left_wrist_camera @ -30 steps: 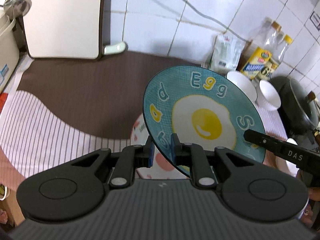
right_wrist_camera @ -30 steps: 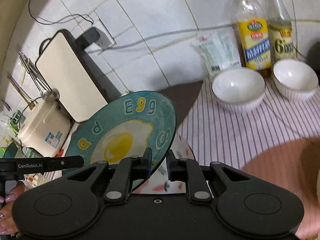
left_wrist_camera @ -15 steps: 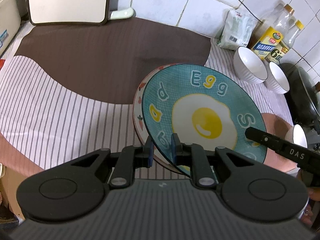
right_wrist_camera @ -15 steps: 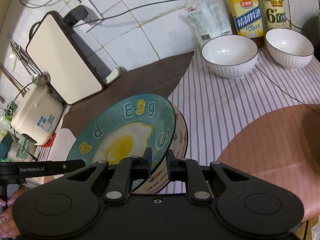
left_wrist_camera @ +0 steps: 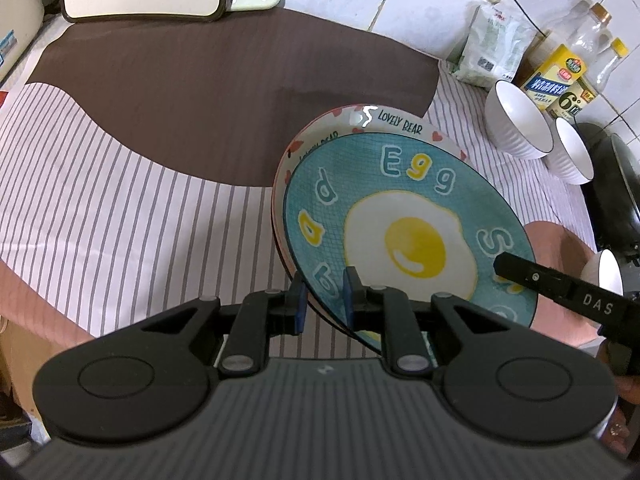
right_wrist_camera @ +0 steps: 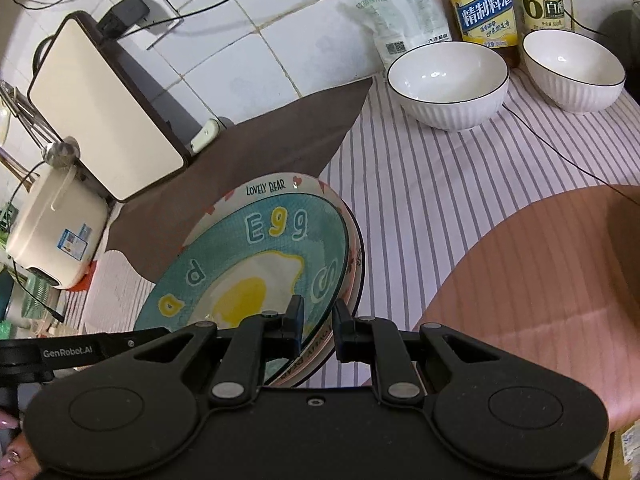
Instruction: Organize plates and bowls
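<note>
Left gripper (left_wrist_camera: 323, 300): I have it pinched on the near rim of the egg plate (left_wrist_camera: 404, 216); pads on either face of the edge.
Right gripper (right_wrist_camera: 317, 322): likewise clamped on the same plate's rim, at the opposite side.
Egg plate: teal, fried-egg print, held tilted between both grippers, directly over the bear plate (left_wrist_camera: 400, 122).
Bear plate: lies on the striped cloth (left_wrist_camera: 120, 184); only its far rim shows past the egg plate. Whether the two touch I cannot tell.
Step in hand: I judge this the stacking of plate on plate, nearly seated.
Next move: level the plate, centre it, then release both rims together.
Surroundings: two white bowls (right_wrist_camera: 448, 82) stand well apart near the bottles (right_wrist_camera: 486, 0), unstacked, so likely my next items.
</note>
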Demonstrator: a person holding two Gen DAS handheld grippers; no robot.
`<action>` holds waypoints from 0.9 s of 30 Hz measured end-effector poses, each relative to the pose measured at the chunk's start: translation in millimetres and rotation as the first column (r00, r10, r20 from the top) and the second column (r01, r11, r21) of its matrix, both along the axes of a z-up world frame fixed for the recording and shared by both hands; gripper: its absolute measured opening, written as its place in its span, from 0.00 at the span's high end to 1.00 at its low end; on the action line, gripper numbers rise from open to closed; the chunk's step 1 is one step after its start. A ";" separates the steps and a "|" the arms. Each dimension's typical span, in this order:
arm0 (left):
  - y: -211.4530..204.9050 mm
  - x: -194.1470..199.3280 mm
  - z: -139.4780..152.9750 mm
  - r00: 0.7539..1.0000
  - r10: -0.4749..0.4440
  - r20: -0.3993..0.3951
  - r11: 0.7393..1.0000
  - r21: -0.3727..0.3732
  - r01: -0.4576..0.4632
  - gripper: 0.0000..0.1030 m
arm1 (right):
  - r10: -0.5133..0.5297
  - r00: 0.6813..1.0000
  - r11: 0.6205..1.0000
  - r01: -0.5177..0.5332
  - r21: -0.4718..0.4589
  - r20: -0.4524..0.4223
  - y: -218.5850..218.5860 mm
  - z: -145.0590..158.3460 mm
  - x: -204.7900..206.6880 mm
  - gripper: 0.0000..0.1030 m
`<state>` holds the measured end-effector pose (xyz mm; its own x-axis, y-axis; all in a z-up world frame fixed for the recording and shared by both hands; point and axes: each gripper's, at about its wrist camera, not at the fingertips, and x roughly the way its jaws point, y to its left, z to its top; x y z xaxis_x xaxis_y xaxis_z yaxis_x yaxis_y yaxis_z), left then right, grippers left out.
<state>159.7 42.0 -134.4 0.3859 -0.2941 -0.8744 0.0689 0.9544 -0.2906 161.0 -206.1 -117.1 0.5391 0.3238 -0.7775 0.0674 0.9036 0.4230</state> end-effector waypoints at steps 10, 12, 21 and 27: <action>-3.9 1.5 -7.6 0.999 0.018 -0.042 0.999 0.033 -0.016 0.82 | 0.079 0.997 0.973 -0.081 -0.217 -0.017 28.2 3.9 -1.0 0.78; -5.8 0.8 -8.3 0.999 0.017 -0.048 0.999 0.040 -0.016 0.81 | 0.089 0.996 0.965 -0.091 -0.245 -0.020 30.5 2.3 -1.1 0.75; -16.2 3.4 -5.3 0.998 0.028 -0.063 0.994 0.106 -0.021 0.80 | 0.147 0.988 0.940 -0.125 -0.318 0.045 35.8 -4.5 -4.4 0.70; -14.2 7.7 -9.2 0.995 0.065 -0.073 0.993 0.108 -0.057 0.80 | 0.178 0.983 0.934 -0.156 -0.322 0.038 37.7 -6.7 5.6 0.70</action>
